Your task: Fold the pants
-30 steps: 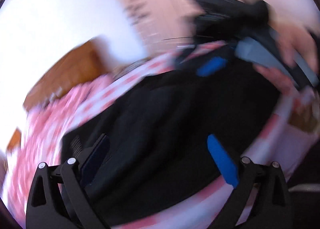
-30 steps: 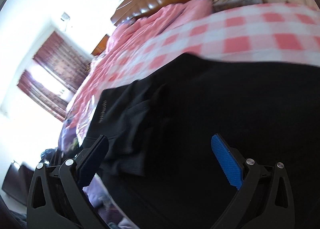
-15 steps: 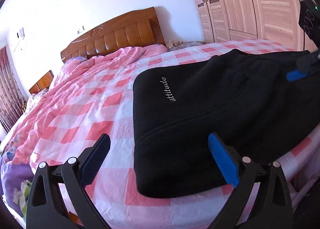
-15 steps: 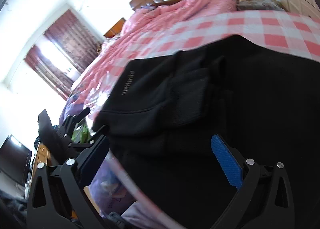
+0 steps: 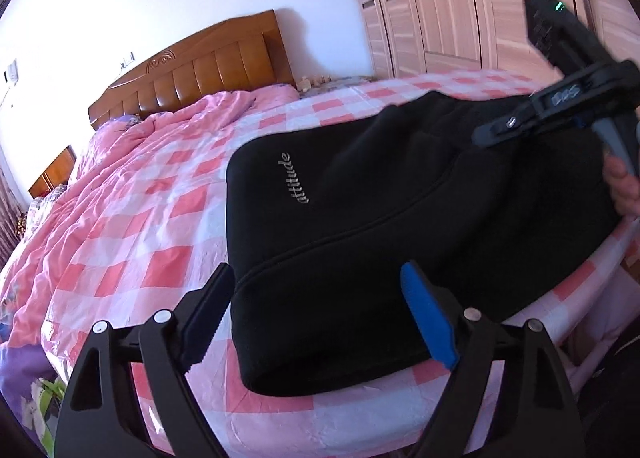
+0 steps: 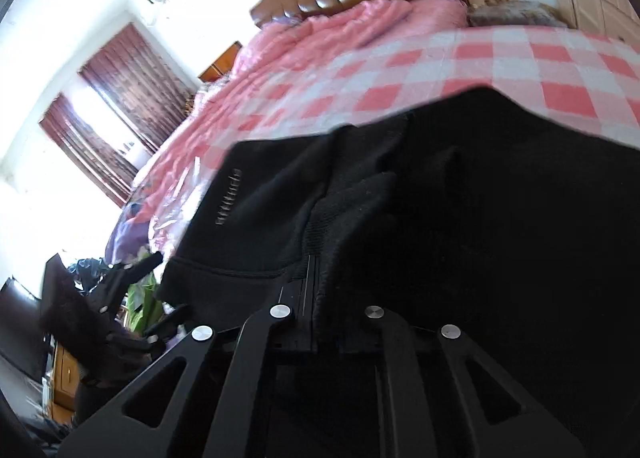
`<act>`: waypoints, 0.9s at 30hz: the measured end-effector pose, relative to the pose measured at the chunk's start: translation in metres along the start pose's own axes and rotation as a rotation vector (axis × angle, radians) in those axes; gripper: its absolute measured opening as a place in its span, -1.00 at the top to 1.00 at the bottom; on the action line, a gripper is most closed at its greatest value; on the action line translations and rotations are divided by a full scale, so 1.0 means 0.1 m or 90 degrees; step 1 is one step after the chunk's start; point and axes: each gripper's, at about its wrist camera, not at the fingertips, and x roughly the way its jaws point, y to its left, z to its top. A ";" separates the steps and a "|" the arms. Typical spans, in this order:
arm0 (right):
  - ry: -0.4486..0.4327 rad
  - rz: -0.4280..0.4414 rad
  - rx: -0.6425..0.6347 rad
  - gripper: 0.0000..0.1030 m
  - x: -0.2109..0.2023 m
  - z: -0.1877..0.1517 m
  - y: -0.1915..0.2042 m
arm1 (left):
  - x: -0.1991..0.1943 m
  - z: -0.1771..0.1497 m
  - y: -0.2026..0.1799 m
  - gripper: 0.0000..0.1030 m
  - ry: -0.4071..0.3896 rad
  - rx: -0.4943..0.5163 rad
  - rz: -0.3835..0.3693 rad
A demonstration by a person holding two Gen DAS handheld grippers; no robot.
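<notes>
Presently, findings as follows.
Pants: one pair, black, folded into a thick block on the bed, centre to right of the left wrist view.
Handling: judged soft, limp, fairly heavy fleece; not fragile, not slippery; layers likely to slide apart.
Hold point: judged best at the ribbed edge or a folded corner, all layers pinched together.
Left tongs: one, wide open, empty, over the near edge of the pants.
Right tongs: one, closed, pinching black fabric of the pants.
</notes>
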 end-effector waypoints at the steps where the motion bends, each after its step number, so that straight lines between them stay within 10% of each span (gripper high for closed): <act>1: -0.006 0.000 -0.018 0.81 -0.06 0.01 0.07 | 0.00 0.00 0.01 -0.66 0.001 -0.003 -0.004; 12: 0.006 -0.018 0.049 0.77 -0.08 -0.28 -0.19 | -0.02 -0.04 0.05 -0.65 0.027 -0.013 -0.027; 14: 0.020 -0.013 0.045 0.47 -0.12 -0.26 -0.18 | -0.03 -0.03 0.07 -0.66 0.031 -0.019 -0.028; 16: 0.023 -0.022 0.045 -0.82 -0.22 -0.24 -0.15 | -0.08 -0.01 0.07 -0.66 0.029 -0.010 -0.021; 17: 0.009 -0.022 0.040 -0.90 -0.30 -0.23 -0.12 | -0.12 0.00 0.07 -0.66 0.025 -0.008 -0.016; 27: 0.045 -0.010 0.039 -0.63 -0.07 -0.15 -0.26 | 0.03 0.06 -0.02 -0.82 0.031 -0.023 -0.039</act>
